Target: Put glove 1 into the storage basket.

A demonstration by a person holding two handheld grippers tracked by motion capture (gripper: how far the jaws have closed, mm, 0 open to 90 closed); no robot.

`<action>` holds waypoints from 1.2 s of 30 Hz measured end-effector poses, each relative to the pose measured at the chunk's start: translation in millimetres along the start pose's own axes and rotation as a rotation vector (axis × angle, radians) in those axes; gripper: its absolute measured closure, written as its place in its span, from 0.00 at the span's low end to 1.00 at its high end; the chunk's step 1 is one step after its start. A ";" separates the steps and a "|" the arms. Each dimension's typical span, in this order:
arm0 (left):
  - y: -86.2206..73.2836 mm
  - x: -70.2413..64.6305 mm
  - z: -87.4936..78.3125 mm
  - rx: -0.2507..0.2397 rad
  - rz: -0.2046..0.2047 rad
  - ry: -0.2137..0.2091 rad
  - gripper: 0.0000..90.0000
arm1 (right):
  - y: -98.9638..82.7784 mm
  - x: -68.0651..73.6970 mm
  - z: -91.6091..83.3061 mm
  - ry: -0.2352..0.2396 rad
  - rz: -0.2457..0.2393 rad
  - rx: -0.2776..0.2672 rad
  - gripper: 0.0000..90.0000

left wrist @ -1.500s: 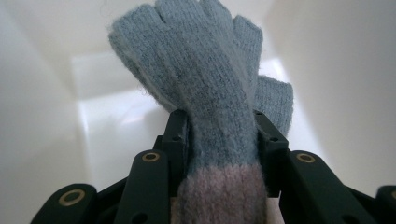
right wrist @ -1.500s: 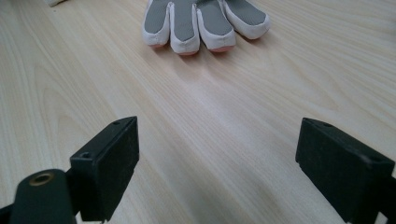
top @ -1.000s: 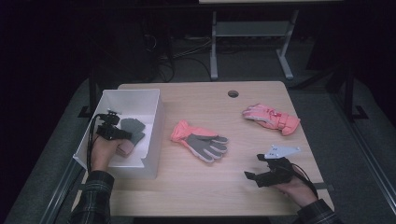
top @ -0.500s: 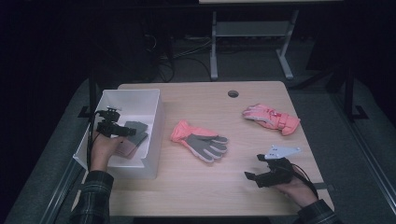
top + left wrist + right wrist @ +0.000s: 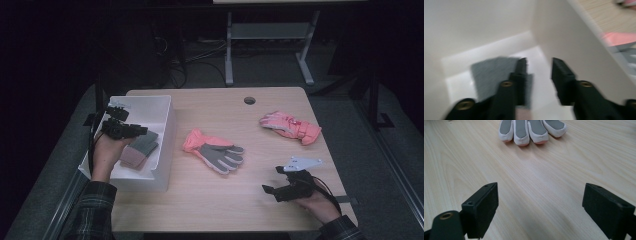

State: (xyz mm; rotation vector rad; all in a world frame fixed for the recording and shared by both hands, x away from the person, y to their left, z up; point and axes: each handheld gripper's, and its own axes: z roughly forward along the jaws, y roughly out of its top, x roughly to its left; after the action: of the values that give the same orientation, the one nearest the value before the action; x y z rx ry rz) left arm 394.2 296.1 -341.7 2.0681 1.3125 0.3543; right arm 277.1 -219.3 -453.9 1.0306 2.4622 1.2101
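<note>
Hovering over the white bin [image 5: 162,116] at the left of the table [image 5: 220,210], I am holding my left gripper [image 5: 131,131] with its jaws narrowed and nothing between them; they have just been closing on empty air. Below it, the grey glove [image 5: 491,75] with its dull pink cuff is lying flat on the bin's floor. Right of the bin, the coral and grey glove [image 5: 212,151] is lying near the table's middle, fingers toward the right. Farther right and far, the pink glove [image 5: 290,125] is resting. At the near right, I am keeping my right gripper [image 5: 540,207] just above the wood, jaws wide and empty.
</note>
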 end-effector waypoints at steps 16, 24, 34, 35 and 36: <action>45.3 -91.8 9.8 -0.049 0.188 -0.181 1.00 | -7.7 3.4 -8.7 -0.016 0.014 -0.002 0.15; 53.8 -146.0 29.0 -0.061 0.271 -0.239 1.00 | -11.5 3.5 -14.3 -0.030 0.022 -0.004 0.15; 42.9 -187.2 70.2 -0.024 0.292 -0.247 1.00 | -11.9 3.0 -14.8 -0.023 0.021 -0.009 0.15; 41.1 -188.4 74.3 -0.021 0.288 -0.247 1.00 | -11.8 3.0 -15.1 -0.025 0.019 -0.007 0.15; 41.1 -188.4 74.3 -0.021 0.288 -0.247 1.00 | -11.8 2.9 -15.2 -0.025 0.019 -0.008 0.15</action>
State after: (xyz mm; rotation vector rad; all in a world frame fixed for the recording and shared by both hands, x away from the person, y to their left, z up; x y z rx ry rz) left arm 376.4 90.3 -349.1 2.2056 0.8647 0.2252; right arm 262.0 -231.7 -452.9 1.0625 2.4327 1.2040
